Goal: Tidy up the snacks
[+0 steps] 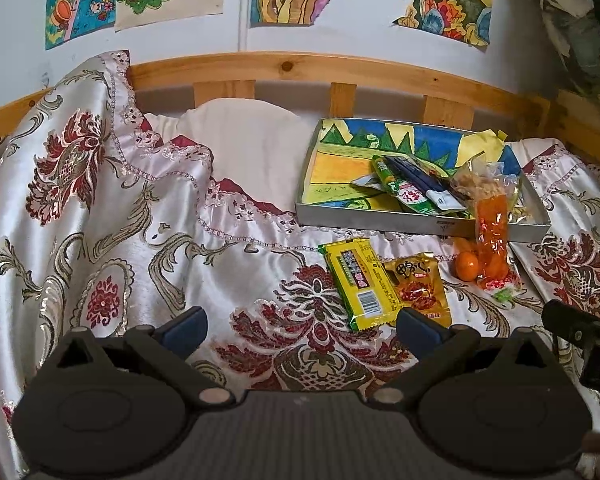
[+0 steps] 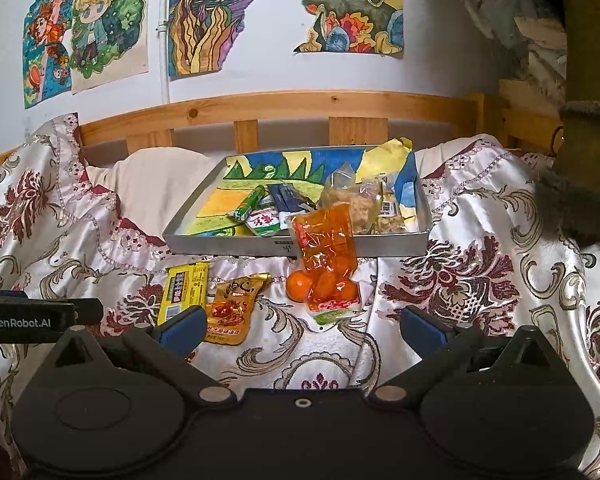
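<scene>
Both your grippers hang above the bedspread (image 1: 100,208), empty. Your left gripper (image 1: 300,326) has its jaws spread wide, nothing between them; same for your right gripper (image 2: 300,326), released and holding nothing.

The snacks sit in two groups. A shallow tray (image 2: 228,246) lies toward the far edge of the bed, near the wooden headboard (image 1: 260,68), lined with a colourful drawing. Inside it: a green packet (image 2: 266,220), a green tube (image 2: 250,202) leaning on it, a dark blue packet (image 2: 286,196), and a clear bag of pale crumbly snack (image 2: 360,204) toward the tray's right side.

In front of the tray's near wall, on the bedspread: a yellow packet (image 1: 360,282) lying flat, a gold pouch (image 1: 418,288) just beside it on the right, edges touching or overlapping. Further right, a loose orange (image 1: 467,266) next to an orange bag of fruit (image 1: 492,236), which leans up against the tray's near wall with its top over the rim.

A white pillow (image 1: 252,148) sits left of the tray. Drawings (image 2: 216,12) are stuck on the wall behind.
</scene>
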`<state>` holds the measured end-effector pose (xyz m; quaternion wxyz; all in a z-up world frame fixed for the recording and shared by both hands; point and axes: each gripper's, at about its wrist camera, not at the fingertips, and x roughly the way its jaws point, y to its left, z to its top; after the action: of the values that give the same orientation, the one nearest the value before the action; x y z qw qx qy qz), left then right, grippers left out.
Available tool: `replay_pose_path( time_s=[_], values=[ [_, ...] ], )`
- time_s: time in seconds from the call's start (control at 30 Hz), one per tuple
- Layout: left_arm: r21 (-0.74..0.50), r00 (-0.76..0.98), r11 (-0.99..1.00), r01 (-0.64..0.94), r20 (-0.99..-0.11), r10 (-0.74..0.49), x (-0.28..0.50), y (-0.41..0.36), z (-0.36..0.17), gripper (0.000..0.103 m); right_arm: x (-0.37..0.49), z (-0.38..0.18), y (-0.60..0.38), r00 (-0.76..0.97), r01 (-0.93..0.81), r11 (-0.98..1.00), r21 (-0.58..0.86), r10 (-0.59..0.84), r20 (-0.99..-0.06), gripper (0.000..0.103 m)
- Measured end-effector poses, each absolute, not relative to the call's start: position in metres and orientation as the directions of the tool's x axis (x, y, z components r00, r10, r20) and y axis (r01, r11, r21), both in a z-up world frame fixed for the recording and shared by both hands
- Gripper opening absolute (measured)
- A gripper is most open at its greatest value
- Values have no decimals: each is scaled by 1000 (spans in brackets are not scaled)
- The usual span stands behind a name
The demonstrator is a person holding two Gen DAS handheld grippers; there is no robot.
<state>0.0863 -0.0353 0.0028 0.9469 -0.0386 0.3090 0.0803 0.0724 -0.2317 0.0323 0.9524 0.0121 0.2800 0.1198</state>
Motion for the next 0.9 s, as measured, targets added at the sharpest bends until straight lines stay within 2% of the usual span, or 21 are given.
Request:
replay_pose_path(
  time_s=[0.9],
  values=[
    [37, 795, 986, -160, -588, 151, 101, -49, -5, 102, 95, 33, -239, 794, -208, 968, 141, 251, -553, 102]
  ],
)
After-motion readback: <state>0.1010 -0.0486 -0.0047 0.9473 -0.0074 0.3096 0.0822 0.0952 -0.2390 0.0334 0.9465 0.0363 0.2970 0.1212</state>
